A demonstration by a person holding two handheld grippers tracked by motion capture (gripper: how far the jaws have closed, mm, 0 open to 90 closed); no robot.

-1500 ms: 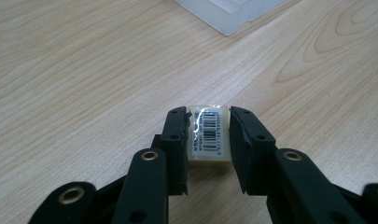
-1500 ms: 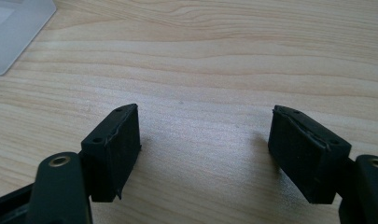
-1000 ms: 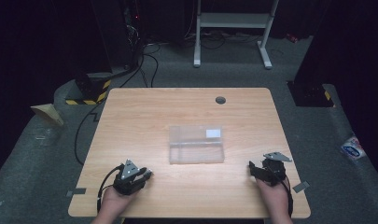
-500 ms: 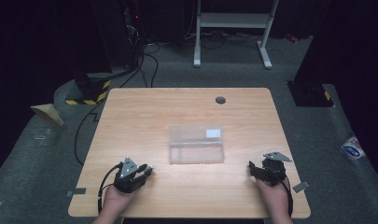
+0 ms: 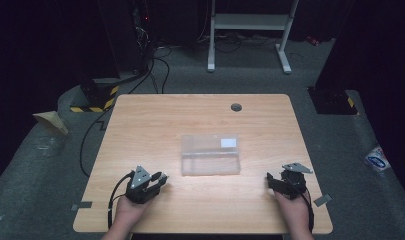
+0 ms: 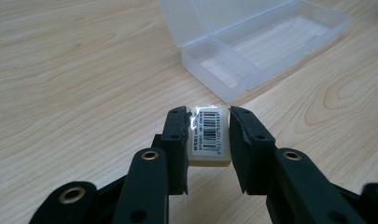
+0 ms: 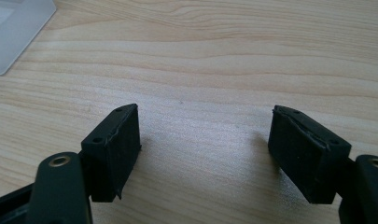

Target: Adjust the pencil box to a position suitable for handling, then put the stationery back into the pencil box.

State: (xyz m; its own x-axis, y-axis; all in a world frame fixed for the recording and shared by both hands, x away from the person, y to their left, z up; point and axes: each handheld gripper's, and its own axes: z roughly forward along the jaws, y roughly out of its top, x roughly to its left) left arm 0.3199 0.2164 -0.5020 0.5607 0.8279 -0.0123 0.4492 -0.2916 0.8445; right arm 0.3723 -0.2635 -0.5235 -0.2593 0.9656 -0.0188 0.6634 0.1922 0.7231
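A clear plastic compartment box (image 5: 210, 155) lies open at the middle of the wooden table (image 5: 200, 115), with a white label on its far right part. In the left gripper view the box (image 6: 256, 42) sits just ahead, its dividers showing. My left gripper (image 5: 161, 178) rests near the front left of the table and is shut on a small white block with a barcode label (image 6: 210, 135). My right gripper (image 5: 269, 181) rests at the front right, open, with bare wood between its pads (image 7: 116, 140). A corner of the box (image 7: 14, 32) shows at its upper left.
A round cable hole (image 5: 236, 107) sits near the table's far edge. Beyond the table are a white metal stand (image 5: 250, 30), cables on the grey floor, and a yellow-black striped block (image 5: 92, 102) at the left. A strip of tape (image 5: 322, 200) lies near the right front corner.
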